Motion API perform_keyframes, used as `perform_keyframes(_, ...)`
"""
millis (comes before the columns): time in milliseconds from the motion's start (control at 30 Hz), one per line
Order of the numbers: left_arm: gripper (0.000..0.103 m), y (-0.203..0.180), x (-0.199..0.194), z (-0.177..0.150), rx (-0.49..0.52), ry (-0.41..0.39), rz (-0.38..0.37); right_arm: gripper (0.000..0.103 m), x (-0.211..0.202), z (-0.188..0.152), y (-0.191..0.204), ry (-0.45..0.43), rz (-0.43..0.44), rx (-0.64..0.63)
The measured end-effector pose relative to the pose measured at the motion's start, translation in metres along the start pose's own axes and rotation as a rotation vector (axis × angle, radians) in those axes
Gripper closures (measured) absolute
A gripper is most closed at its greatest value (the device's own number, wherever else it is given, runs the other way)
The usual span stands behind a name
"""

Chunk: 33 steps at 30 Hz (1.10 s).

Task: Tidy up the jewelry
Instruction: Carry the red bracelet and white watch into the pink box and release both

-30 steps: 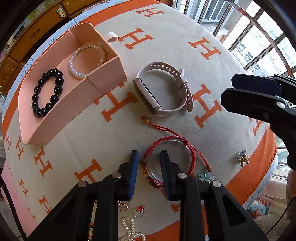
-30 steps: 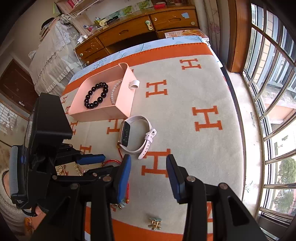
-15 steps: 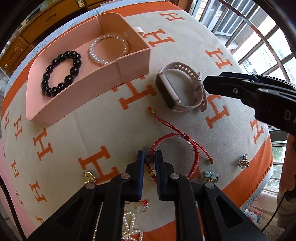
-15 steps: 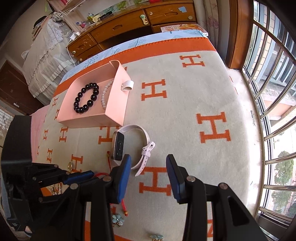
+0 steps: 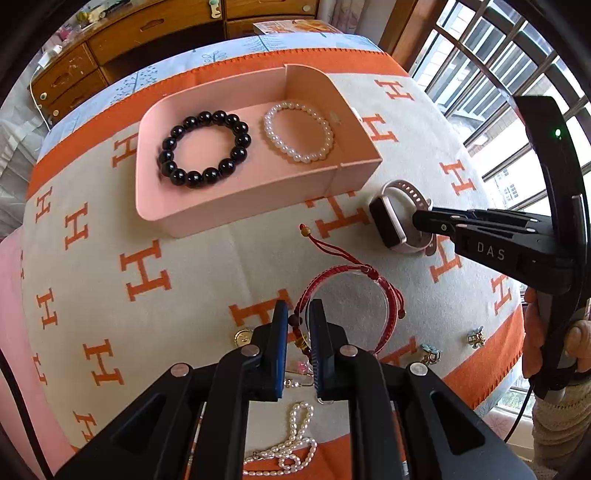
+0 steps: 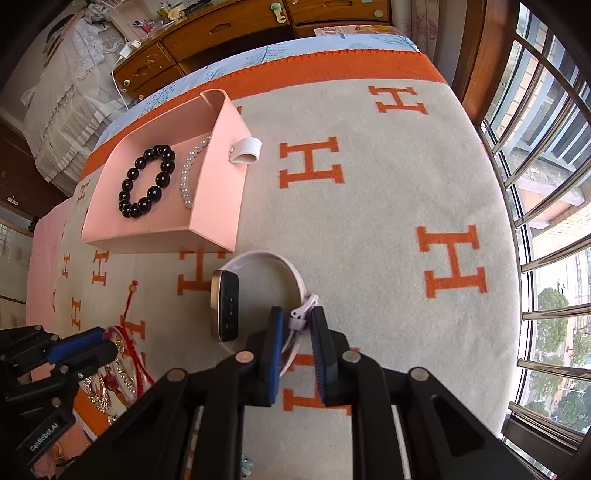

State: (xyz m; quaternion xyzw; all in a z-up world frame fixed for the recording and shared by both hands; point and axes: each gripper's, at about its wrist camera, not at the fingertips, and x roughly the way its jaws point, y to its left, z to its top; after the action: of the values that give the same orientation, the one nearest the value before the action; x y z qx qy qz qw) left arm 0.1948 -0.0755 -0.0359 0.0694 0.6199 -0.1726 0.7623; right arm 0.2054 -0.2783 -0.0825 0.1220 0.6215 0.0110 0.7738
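Note:
A pink tray (image 5: 255, 206) (image 6: 218, 206) on the blanket holds a black bead bracelet (image 5: 205, 147) (image 6: 146, 181) and a pearl bracelet (image 5: 299, 131) (image 6: 188, 173). My left gripper (image 5: 298, 325) is shut on the near rim of a red cord bracelet (image 5: 354, 291), which hangs from the jaws above the blanket. It shows low at the left of the right wrist view (image 6: 125, 354). My right gripper (image 6: 297, 328) is shut on the strap of a pale pink smartwatch (image 6: 258, 295) (image 5: 397, 218) lying just right of the tray.
Loose jewelry lies near the blanket's front edge: a pearl necklace (image 5: 288, 446), small flower brooches (image 5: 428, 354), a gold coin piece (image 5: 242, 336). A white ring (image 6: 247, 147) sits behind the tray. Wooden drawers (image 6: 221, 33) stand behind, a barred window (image 6: 546, 184) to the right.
My left gripper closed on the red bracelet and lifted it toward the tray. My right gripper moved down to the watch and closed on its strap.

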Motion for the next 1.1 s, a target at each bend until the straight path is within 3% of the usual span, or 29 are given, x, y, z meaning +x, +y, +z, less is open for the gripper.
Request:
perform_keyframes(200, 0.094, 0.018, -0.035, 0.01, -0.042, -0.07, 0.011, 0.094, -0.016, -0.003, 0.002, -0.04, 0.033, 0.009)
perform_keyframes(400, 0.094, 0.038, -0.07, 0.042, -0.091, -0.16, 0.043, 0.094, -0.069, 0.001, 0.027, -0.155, 0.077, -0.04)
perform_keyframes(633, 0.094, 0.047, -0.097, 0.068, -0.122, -0.233, 0.079, 0.094, -0.113, 0.029, 0.066, -0.289, 0.078, -0.091)
perform_keyframes(867, 0.094, 0.065, -0.072, 0.096, -0.198, -0.222, 0.06, 0.093, -0.103, 0.065, 0.08, -0.318, 0.072, -0.055)
perform_keyframes(1100, 0.094, 0.085, -0.029, 0.11, -0.27, -0.188, 0.045, 0.093, -0.068, 0.081, 0.079, -0.271, 0.07, -0.023)
